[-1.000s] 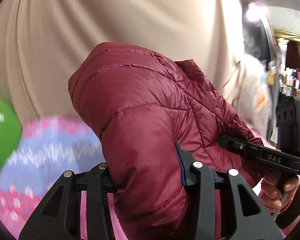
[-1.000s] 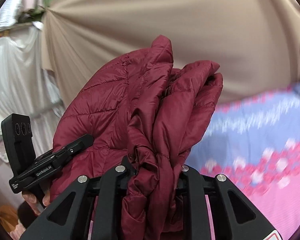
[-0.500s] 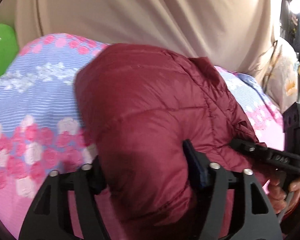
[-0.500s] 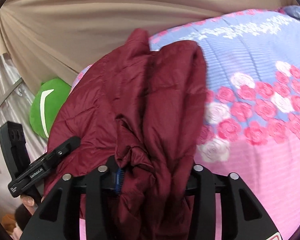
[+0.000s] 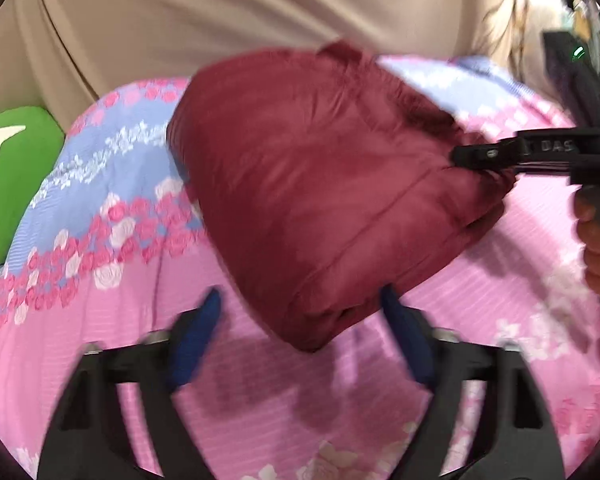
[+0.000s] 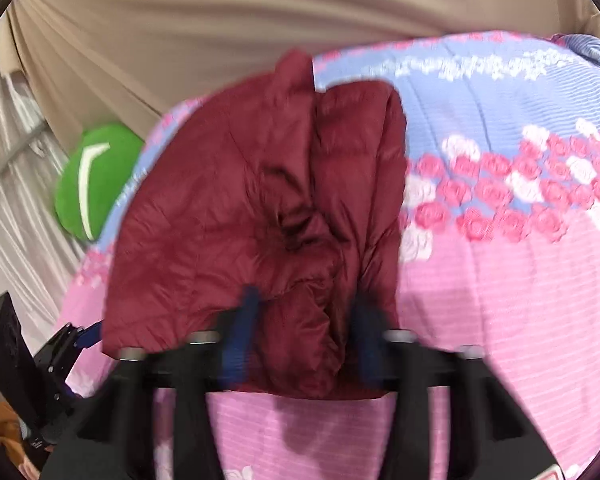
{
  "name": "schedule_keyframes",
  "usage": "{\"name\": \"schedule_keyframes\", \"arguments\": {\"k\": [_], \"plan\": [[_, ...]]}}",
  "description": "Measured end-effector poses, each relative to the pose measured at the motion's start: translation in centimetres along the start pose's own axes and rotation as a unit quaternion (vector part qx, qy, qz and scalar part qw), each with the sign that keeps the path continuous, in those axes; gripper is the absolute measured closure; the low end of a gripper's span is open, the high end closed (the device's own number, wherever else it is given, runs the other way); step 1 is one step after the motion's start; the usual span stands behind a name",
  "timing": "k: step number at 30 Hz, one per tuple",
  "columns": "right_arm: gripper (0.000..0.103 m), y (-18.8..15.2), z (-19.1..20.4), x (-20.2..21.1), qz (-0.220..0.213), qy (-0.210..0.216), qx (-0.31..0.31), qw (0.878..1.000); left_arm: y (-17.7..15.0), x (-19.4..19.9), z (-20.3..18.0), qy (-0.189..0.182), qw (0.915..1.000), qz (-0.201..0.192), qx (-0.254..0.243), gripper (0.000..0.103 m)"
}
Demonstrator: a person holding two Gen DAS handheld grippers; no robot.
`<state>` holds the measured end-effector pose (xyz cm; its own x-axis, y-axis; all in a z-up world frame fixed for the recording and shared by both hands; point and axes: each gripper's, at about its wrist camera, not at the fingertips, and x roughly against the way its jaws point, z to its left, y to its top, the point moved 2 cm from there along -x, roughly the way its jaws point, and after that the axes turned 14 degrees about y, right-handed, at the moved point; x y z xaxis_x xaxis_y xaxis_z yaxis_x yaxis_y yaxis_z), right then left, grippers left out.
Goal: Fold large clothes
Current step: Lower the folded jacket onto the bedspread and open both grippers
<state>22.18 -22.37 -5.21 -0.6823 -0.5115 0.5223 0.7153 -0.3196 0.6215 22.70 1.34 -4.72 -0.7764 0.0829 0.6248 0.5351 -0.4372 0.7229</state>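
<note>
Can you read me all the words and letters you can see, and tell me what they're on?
"DAS": white letters on the right gripper, seen from the left wrist.
Left gripper: any label is too dark and blurred to read.
Green cushion: a white curved mark, no letters.
Nothing else readable.

Motion blur smears jacket [image 6: 260, 208] and bedspread [image 5: 100, 340].

The right hand-held gripper [image 6: 304, 328] has just been closing its jaws, and a bunched fold of the maroon puffer jacket [image 6: 260, 208] sits pinched between the blue pads [image 6: 240, 332]. The folded jacket lies on a bed under a pink and lilac rose-print bedspread [image 6: 500, 272]. Far left a green cushion [image 6: 96, 180] rests against beige curtains [image 6: 220, 12]. The left hand-held gripper [image 6: 80, 338] shows near left, beside the jacket's edge.
</note>
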Motion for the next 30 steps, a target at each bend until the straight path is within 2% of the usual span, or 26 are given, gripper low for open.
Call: {"name": "schedule_keyframes", "arguments": {"k": [1, 2, 4, 5, 6, 9, 13, 16, 20, 23, 26, 28, 30], "plan": [[0.093, 0.0, 0.1, 0.4, -0.006, 0.003, 0.001, 1.0, 0.0, -0.6, 0.4, 0.013, 0.9999, 0.01, 0.004, 0.05], [0.096, 0.0, 0.2, 1.0, -0.015, 0.006, 0.003, 1.0, -0.1, -0.6, 0.7, 0.012, 0.9997, 0.015, 0.012, 0.05], [0.098, 0.2, 0.9, 2.8, -0.04, 0.009, 0.014, 0.999, -0.2, -1.0, 1.7, -0.004, 0.999, 0.029, 0.033, 0.055], [0.098, 0.1, 0.9, 3.2, -0.044, 0.004, 0.016, 0.999, -0.5, -1.2, 1.9, 0.002, 0.9989, 0.032, 0.035, 0.057], [0.098, -0.2, 0.7, 3.2, -0.042, -0.005, 0.014, 0.999, -0.7, -1.5, 1.9, 0.008, 0.9988, 0.036, 0.033, 0.061], [0.098, -2.0, -0.9, 0.7, -0.006, -0.041, 0.011, 0.999, -1.5, -2.6, 1.6, 0.009, 0.9977, 0.049, 0.045, 0.061], [0.097, -2.6, -2.1, -0.5, 0.007, -0.037, -0.008, 0.999, -1.6, -2.7, 1.9, 0.006, 0.9962, 0.054, 0.068, 0.061], [0.092, -2.2, -2.4, 1.0, 0.005, -0.024, -0.028, 0.999, -2.0, -1.3, 2.3, 0.003, 0.9951, 0.053, 0.083, 0.062], [0.087, -1.8, -1.4, 5.6, -0.035, -0.033, -0.021, 0.999, -2.2, 3.9, 3.9, -0.019, 0.9932, 0.017, 0.114, 0.061], [0.088, 0.0, 0.9, 7.4, -0.058, -0.034, 0.019, 0.998, 0.1, 6.7, 5.0, -0.038, 0.988, -0.018, 0.148, 0.059], [0.092, 2.1, 3.3, 5.7, -0.061, -0.019, 0.051, 0.997, 3.0, 5.4, 4.5, -0.038, 0.9857, -0.02, 0.163, 0.059], [0.094, 3.2, 4.0, 3.3, -0.05, -0.03, 0.065, 0.996, 4.0, 3.6, 3.7, -0.023, 0.986, -0.007, 0.165, 0.059], [0.099, 3.6, 3.5, 0.7, -0.031, -0.057, 0.07, 0.995, 4.5, 0.9, 2.4, -0.004, 0.9869, 0.023, 0.16, 0.059]]}}
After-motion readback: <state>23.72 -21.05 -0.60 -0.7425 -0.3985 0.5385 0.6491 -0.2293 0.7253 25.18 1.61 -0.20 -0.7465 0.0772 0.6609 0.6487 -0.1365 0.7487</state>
